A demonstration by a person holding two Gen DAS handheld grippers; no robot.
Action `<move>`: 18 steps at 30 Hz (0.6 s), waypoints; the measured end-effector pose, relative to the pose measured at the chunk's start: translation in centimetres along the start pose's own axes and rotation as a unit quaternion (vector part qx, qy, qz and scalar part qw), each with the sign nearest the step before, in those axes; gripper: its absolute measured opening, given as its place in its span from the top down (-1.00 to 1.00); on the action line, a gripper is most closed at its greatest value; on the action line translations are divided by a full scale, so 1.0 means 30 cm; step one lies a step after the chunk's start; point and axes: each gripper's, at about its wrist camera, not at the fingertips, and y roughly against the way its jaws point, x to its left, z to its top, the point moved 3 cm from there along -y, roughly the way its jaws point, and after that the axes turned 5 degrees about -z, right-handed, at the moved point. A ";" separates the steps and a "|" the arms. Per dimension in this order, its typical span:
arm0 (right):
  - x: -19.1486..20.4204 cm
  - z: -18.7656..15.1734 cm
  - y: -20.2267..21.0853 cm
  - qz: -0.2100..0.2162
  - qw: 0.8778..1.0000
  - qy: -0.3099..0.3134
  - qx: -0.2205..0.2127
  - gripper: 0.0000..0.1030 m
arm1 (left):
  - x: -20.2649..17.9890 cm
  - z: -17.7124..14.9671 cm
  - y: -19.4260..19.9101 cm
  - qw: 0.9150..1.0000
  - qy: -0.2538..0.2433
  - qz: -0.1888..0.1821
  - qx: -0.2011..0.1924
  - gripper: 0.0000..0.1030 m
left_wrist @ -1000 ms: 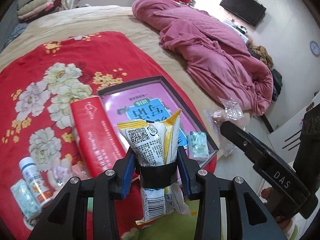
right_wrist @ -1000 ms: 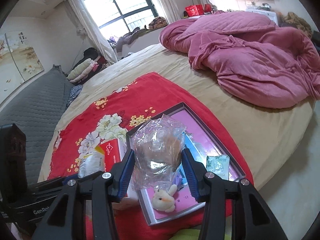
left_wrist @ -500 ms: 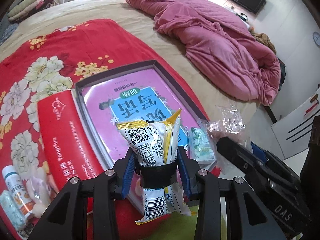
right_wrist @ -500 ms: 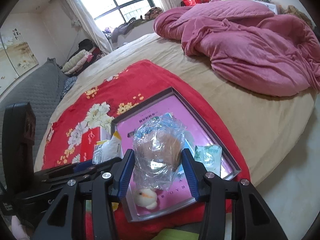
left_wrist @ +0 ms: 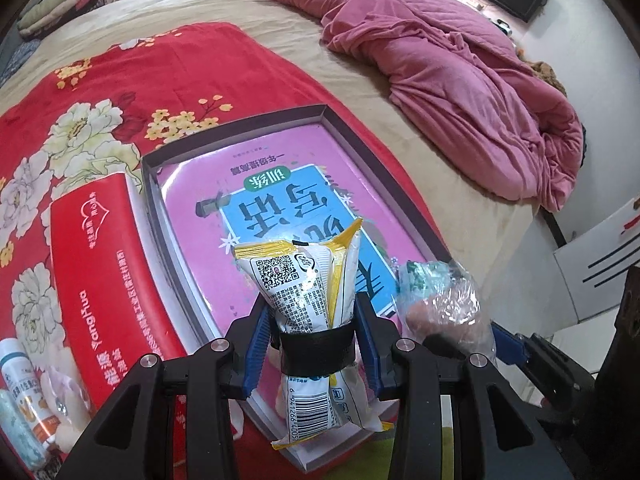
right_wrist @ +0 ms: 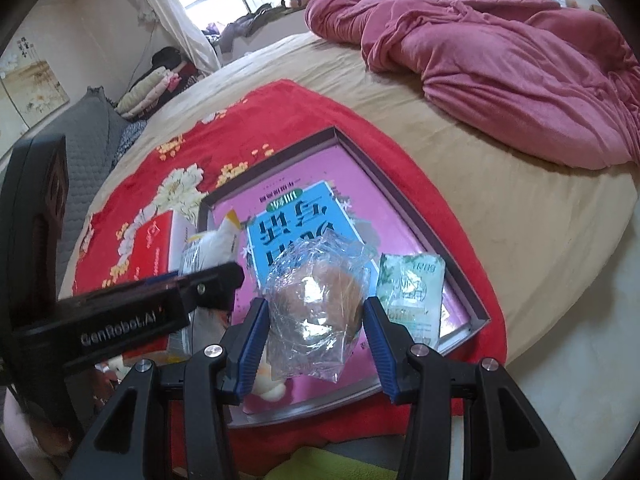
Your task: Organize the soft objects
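My left gripper (left_wrist: pixel 314 350) is shut on a white and yellow snack packet (left_wrist: pixel 308 280) and holds it over the near end of the shallow dark-rimmed box (left_wrist: pixel 154 208). My right gripper (right_wrist: pixel 314 344) is shut on a clear plastic bag with a brown bun (right_wrist: pixel 316 308), also over the box (right_wrist: pixel 436 248); the bag shows in the left wrist view (left_wrist: pixel 444 304). A pink and blue book (left_wrist: pixel 280 200) lies in the box. A green tissue pack (right_wrist: pixel 412 292) lies at its near right corner. A small white plush toy (right_wrist: pixel 272 384) lies under my right gripper.
A red tissue box (left_wrist: pixel 100 280) lies left of the dark-rimmed box on the red floral blanket (left_wrist: pixel 80 92). Small bottles (left_wrist: pixel 20 392) and a pink item sit at far left. A crumpled pink quilt (left_wrist: pixel 460 80) covers the far right of the bed.
Both grippers have moved forward and closer together over the box, each still holding its item. The bag now sits right beside the snack packet.
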 end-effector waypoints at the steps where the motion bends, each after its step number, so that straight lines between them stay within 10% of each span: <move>1: 0.001 -0.003 -0.005 0.002 1.000 0.004 0.002 0.06 | 0.002 0.003 -0.007 1.000 0.002 0.001 0.000 0.19; 18: 0.034 -0.076 -0.100 -0.012 0.996 0.061 0.055 0.06 | 0.041 0.007 -0.077 1.000 0.012 0.012 0.016 0.19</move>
